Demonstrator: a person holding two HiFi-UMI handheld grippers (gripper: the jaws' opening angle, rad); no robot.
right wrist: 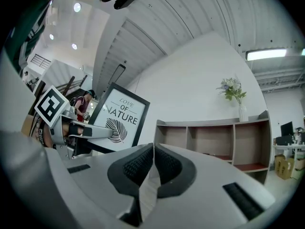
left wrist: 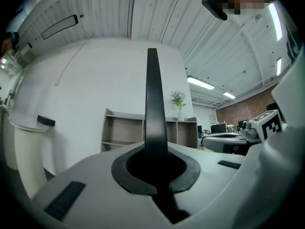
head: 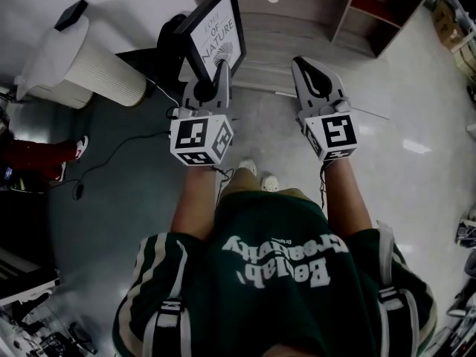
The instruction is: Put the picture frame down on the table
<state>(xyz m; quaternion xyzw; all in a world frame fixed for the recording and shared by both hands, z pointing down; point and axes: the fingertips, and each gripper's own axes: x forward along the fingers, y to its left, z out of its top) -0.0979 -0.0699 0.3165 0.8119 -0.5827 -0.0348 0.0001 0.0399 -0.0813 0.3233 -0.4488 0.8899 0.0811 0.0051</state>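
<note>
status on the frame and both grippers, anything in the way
Left gripper shut on picture frame, frame upright, held in the air. Right gripper shut, empty. Only floor below it, shelf unit ahead.

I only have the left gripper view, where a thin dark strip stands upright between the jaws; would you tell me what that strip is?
Observer: It is the picture frame seen edge-on; the left gripper is clamped on its lower edge.
Operator: Thank you. Which way does its front face?
Observer: Towards the right gripper, whose view shows a leaf print with the words OF NATURE.
Operator: Is the right gripper helping to hold it?
Observer: No, its jaws are together on nothing, and it is apart from the picture frame.
</note>
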